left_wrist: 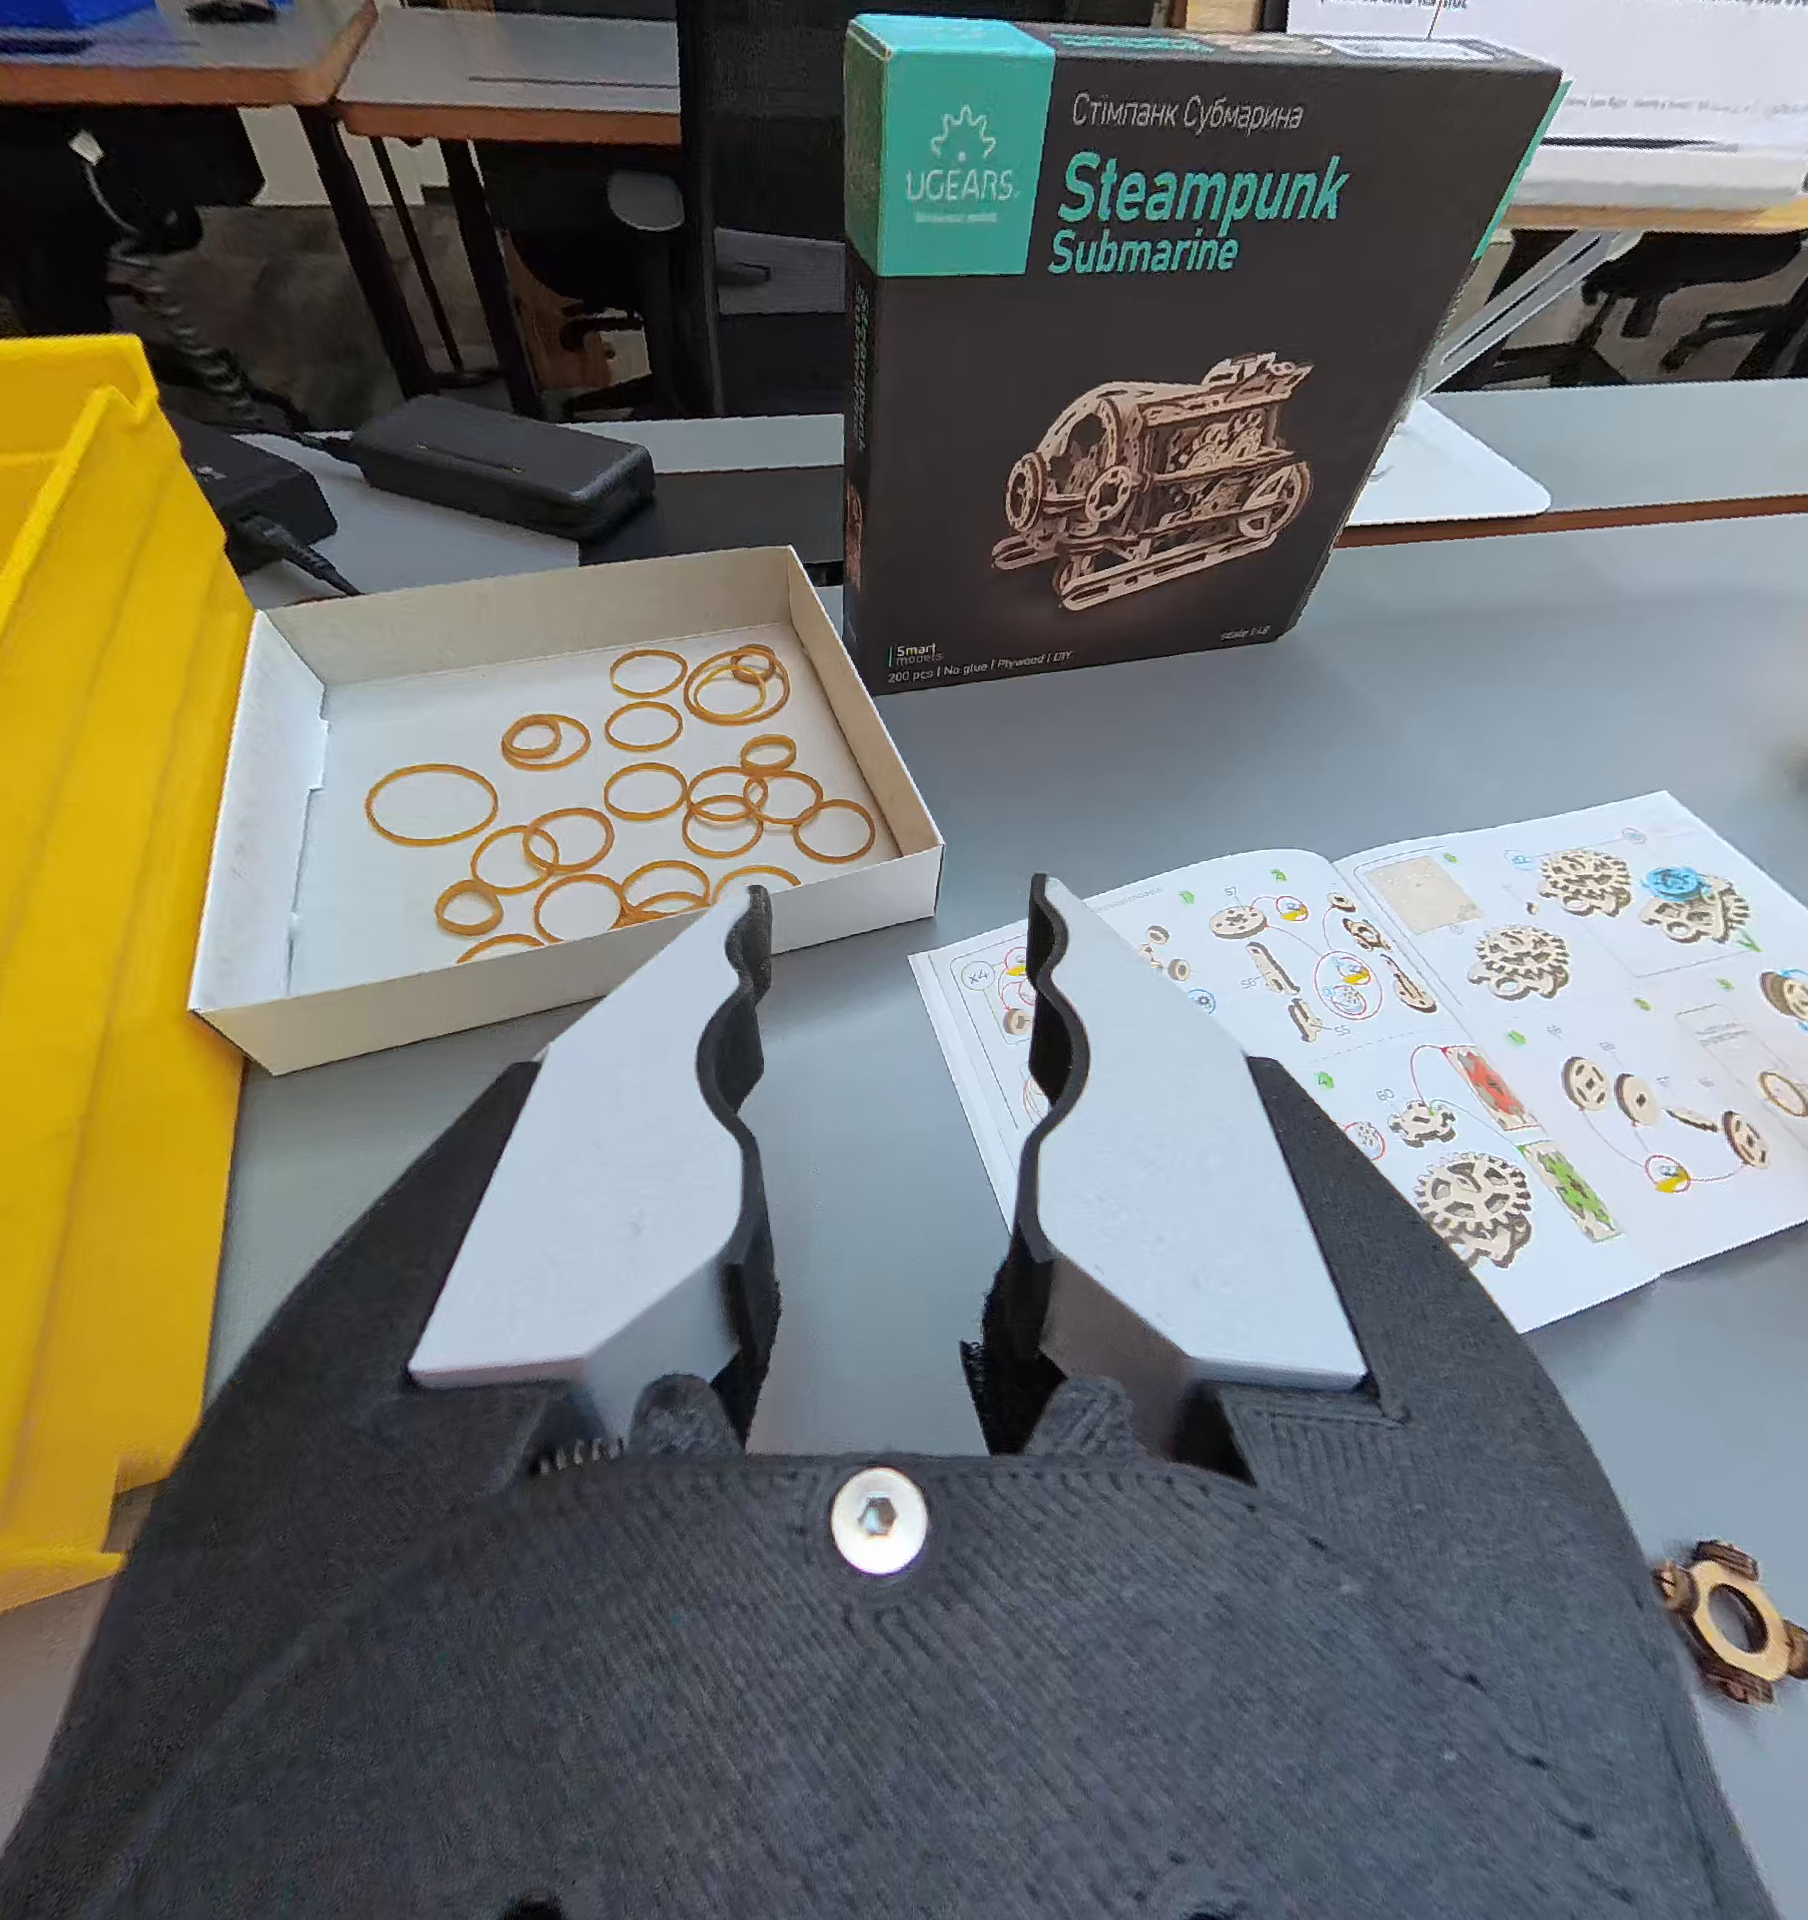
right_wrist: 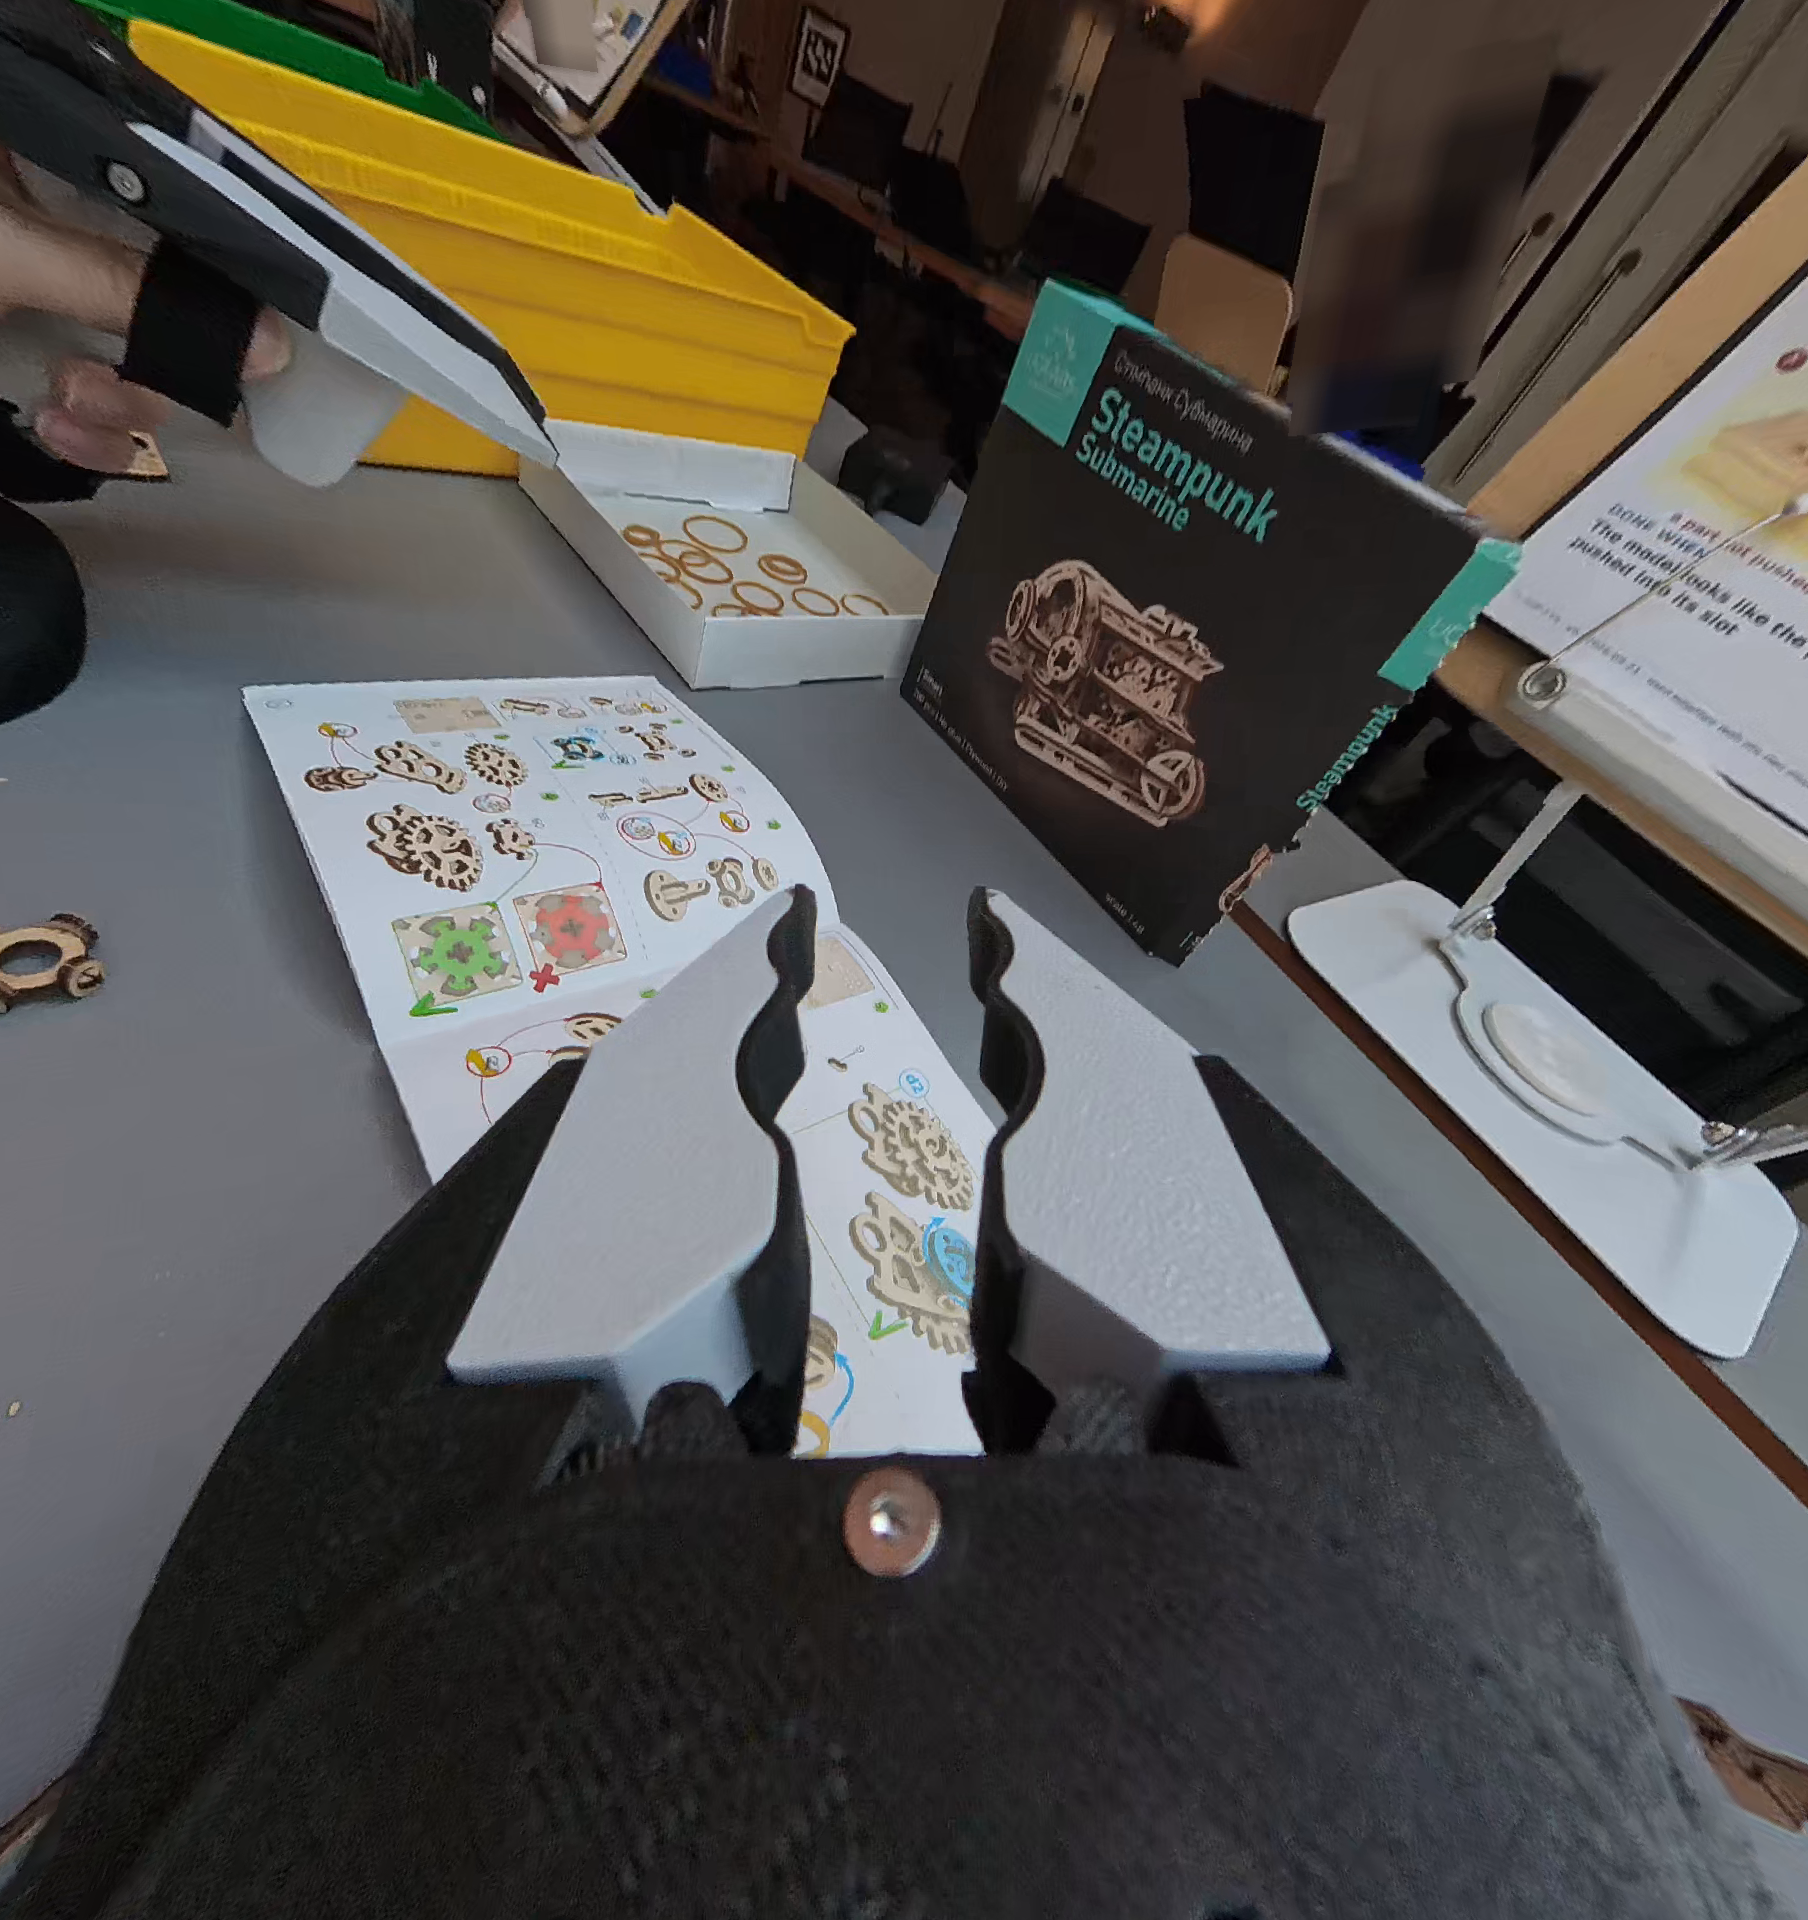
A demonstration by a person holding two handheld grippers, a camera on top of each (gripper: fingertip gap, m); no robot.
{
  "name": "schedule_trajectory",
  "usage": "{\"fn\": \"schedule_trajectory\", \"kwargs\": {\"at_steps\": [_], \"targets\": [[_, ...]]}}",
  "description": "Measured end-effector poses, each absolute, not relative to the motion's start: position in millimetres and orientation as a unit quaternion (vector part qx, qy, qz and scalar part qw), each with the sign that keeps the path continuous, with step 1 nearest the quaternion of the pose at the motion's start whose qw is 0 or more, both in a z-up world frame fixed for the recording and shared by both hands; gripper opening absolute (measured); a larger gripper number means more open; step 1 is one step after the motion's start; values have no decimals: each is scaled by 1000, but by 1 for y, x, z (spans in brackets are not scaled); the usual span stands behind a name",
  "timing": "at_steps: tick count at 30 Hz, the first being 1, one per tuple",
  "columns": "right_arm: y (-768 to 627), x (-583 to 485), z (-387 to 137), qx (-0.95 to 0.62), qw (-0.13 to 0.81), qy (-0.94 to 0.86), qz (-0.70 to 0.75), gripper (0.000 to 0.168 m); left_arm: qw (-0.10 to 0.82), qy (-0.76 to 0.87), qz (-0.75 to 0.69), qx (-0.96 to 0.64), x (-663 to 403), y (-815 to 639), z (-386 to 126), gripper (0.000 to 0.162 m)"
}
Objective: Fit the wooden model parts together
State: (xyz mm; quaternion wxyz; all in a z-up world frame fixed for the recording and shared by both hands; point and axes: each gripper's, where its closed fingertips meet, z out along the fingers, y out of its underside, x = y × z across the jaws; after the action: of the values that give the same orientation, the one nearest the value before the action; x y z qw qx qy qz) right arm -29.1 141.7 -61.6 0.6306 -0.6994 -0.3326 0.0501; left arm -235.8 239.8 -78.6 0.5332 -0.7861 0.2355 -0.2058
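Note:
A small wooden ring part with knobs (left_wrist: pixel 1736 1621) lies on the grey table at the lower right of the left wrist view; it also shows at the left of the right wrist view (right_wrist: pixel 27 961). My left gripper (left_wrist: pixel 895 914) is open and empty, held above the table between the white tray and the instruction sheet. It also shows at the upper left of the right wrist view (right_wrist: pixel 526 436), held by a hand. My right gripper (right_wrist: pixel 884 914) is open and empty above the instruction sheet (right_wrist: pixel 526 831). Another wooden piece (right_wrist: pixel 147 457) lies partly hidden under that hand.
A white tray (left_wrist: pixel 256 997) holds several rubber bands (left_wrist: pixel 630 800). A yellow bin (left_wrist: pixel 58 831) stands at the left. The dark kit box (left_wrist: pixel 1170 343) stands upright behind. The open instruction sheet (left_wrist: pixel 1502 1039) lies flat. A white-based document stand (right_wrist: pixel 1565 1122) is at the right. Some 25 centimetres of space lies between my two pairs of fingers.

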Motion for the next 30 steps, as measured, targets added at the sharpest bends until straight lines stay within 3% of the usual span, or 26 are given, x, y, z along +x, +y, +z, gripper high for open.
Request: {"fn": "schedule_trajectory", "kwargs": {"at_steps": [15, 30], "targets": [[123, -44, -36, -623, 685, -377, 30, 22, 516, 180, -314, -776, -237, 239, -68, 44], [127, -24, -31, -636, 690, -344, 36, 22, 594, 208, -209, -749, -250, 245, -52, 45]]}}
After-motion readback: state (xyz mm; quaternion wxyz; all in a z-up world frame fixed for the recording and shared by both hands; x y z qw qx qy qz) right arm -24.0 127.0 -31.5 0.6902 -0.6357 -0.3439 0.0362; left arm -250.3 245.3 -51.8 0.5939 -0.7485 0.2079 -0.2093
